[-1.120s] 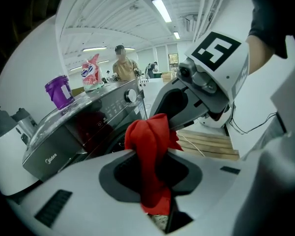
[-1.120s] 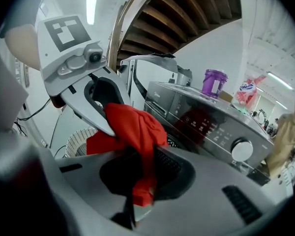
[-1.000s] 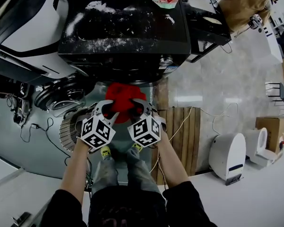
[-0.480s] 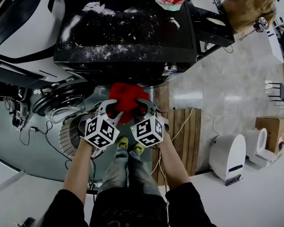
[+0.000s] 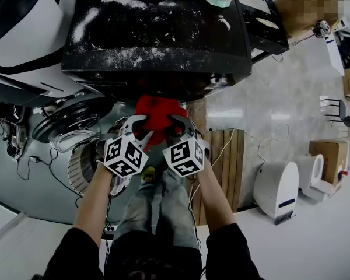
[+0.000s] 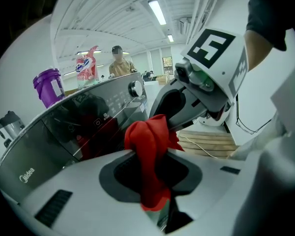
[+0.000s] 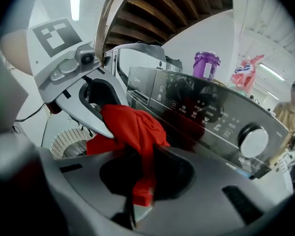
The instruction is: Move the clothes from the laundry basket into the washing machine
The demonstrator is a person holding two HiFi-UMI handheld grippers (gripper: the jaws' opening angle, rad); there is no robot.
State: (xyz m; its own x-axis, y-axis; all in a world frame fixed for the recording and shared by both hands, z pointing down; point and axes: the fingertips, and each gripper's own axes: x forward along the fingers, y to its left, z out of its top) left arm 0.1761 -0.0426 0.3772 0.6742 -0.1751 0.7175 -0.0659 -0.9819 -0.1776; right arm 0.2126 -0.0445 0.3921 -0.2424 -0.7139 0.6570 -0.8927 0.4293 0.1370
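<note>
Left gripper [image 5: 138, 130], right gripper [image 5: 175, 130] each clamped red garment [image 5: 154, 111] by washing machine [image 5: 157, 45] front edge; laundry basket [image 5: 83, 165] seemingly lower left.

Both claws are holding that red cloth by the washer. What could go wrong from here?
The cloth is pinched only by a small bunch in the left claw and another in the right claw, so it might slip out of one. Its loose ends dangle and could catch on the washer front on the way in.
</note>
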